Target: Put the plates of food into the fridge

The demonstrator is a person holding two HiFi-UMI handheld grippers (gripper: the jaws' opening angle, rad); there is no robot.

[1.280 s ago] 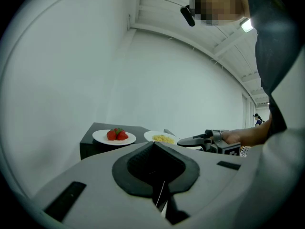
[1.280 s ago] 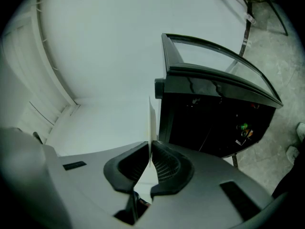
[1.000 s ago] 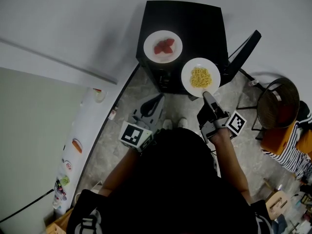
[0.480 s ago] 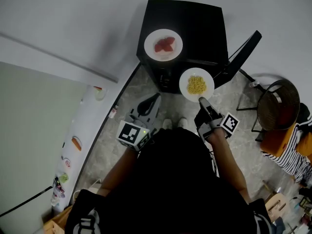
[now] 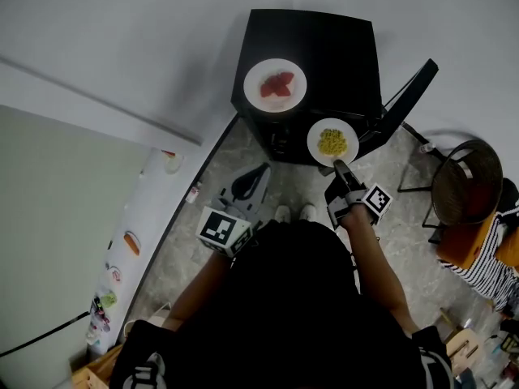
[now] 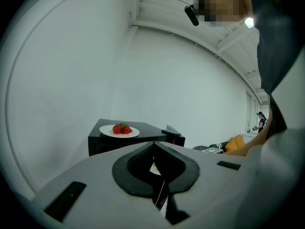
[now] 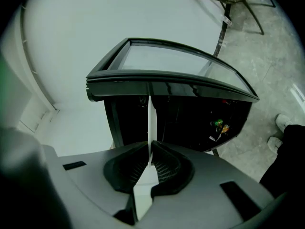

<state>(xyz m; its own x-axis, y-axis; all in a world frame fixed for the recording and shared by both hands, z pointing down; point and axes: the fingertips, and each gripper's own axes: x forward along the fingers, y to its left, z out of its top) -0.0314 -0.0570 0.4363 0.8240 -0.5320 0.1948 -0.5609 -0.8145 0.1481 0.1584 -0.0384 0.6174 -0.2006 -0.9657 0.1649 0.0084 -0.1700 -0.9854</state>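
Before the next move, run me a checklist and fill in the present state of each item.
1. Right gripper clamped on the plate of yellow food: ok, the rim sits between its jaws.
2. Food lies on that plate: ok.
3. Fridge door open: ok, the dark inside shows in the right gripper view.
4. Free shelf room for the plate: cannot tell.
5. Left gripper free: ok, jaws together, nothing held.
6. Plate of strawberries stored: not ok, it sits on the fridge top.
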